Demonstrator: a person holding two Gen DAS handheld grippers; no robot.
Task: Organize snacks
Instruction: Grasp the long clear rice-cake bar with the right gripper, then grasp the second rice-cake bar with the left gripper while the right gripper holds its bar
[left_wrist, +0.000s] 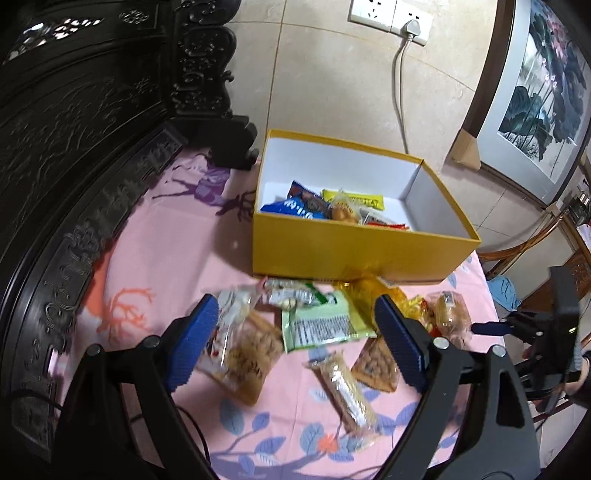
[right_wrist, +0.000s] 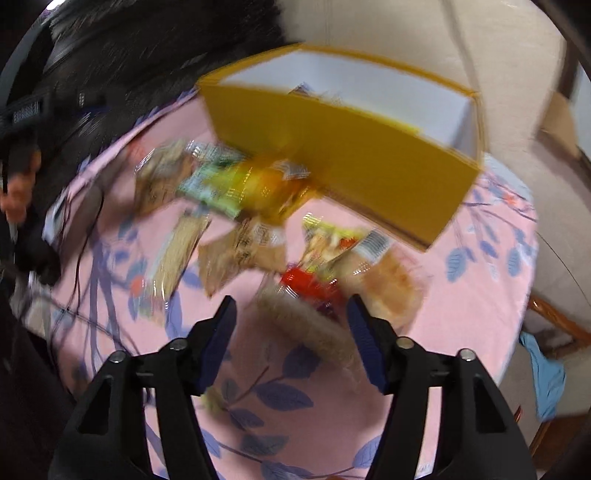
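A yellow box (left_wrist: 362, 254) with a white inside stands on the pink flowered tablecloth (left_wrist: 166, 258) and holds a blue packet (left_wrist: 295, 206) and other snacks. Several loose snacks lie in front of it: a green packet (left_wrist: 321, 325), a clear bag of crackers (left_wrist: 247, 354), a long bar (left_wrist: 347, 391) and a wrapped bun (left_wrist: 450, 317). My left gripper (left_wrist: 295, 317) hangs open above the green packet, gripping nothing. The right wrist view is blurred. There my right gripper (right_wrist: 291, 317) is open over a tan packet (right_wrist: 306, 328) and a red one (right_wrist: 310, 284), short of the box (right_wrist: 332, 147).
Dark carved wooden furniture (left_wrist: 92, 147) borders the table on the left. Behind the box is a tiled wall with a socket and plugged cord (left_wrist: 410, 27), and a framed painting (left_wrist: 546, 92) leans there. A wooden chair (left_wrist: 535, 240) with a blue cloth (left_wrist: 502, 291) stands past the right table edge.
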